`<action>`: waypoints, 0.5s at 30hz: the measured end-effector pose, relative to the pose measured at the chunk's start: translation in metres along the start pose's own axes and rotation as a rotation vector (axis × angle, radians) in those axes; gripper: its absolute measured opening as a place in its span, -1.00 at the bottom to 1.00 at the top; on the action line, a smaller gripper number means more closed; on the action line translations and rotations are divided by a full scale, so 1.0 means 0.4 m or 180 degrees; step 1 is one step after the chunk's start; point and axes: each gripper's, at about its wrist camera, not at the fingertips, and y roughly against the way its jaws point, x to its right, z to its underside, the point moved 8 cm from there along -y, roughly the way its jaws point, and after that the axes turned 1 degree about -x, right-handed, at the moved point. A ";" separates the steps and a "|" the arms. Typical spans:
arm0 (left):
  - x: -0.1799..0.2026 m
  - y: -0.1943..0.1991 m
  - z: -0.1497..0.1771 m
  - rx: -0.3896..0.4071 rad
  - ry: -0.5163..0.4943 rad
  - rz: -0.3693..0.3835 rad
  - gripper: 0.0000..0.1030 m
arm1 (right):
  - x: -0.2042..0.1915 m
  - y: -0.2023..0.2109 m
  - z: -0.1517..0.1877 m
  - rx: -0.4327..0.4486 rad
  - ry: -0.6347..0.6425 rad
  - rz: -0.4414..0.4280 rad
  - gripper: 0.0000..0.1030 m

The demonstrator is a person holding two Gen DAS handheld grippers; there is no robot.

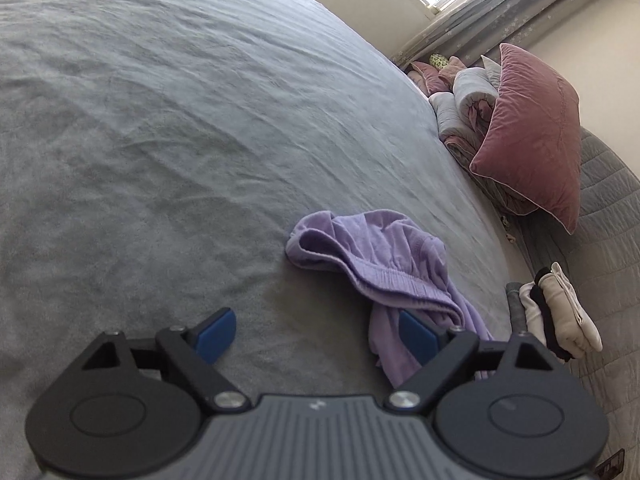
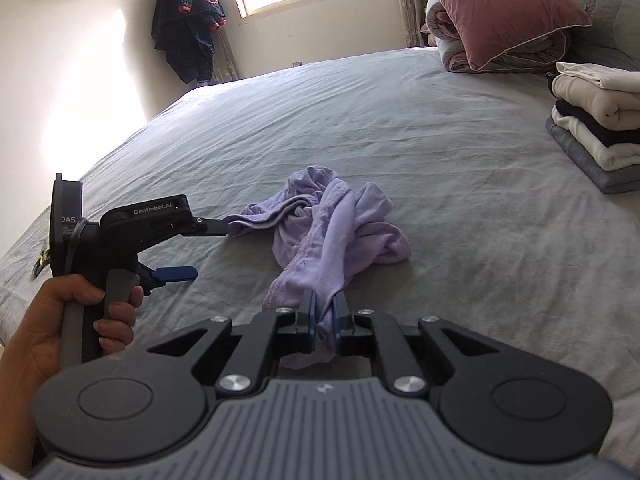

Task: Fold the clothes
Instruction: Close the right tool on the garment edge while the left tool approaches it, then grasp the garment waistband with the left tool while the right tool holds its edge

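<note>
A crumpled lilac garment (image 1: pixel 372 256) (image 2: pixel 332 220) with an elastic waistband lies on the grey bed sheet (image 1: pixel 160 120) (image 2: pixel 460 200). My right gripper (image 2: pixel 324 320) is shut on a near fold of it, and the cloth bunches between the blue pads. My left gripper (image 1: pixel 316 336) (image 2: pixel 204 248) stands open at the garment's left side. One blue fingertip (image 1: pixel 418 336) rests against the cloth's edge under the waistband; the other fingertip (image 1: pixel 216 334) is over bare sheet. In the right wrist view a person's hand (image 2: pixel 80 312) grips the left gripper's handle.
A stack of folded clothes (image 2: pixel 596 128) (image 1: pixel 556 312) sits at the bed's right side. A pink pillow (image 1: pixel 536 136) (image 2: pixel 500 4) leans on a rolled duvet (image 1: pixel 464 100) at the head. A dark jacket (image 2: pixel 188 20) hangs in the far corner beside the window.
</note>
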 end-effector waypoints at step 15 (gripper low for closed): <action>-0.006 0.014 -0.014 0.0012 0.0053 -0.0029 0.71 | 0.019 -0.089 -0.089 0.0020 0.0298 0.0115 -0.01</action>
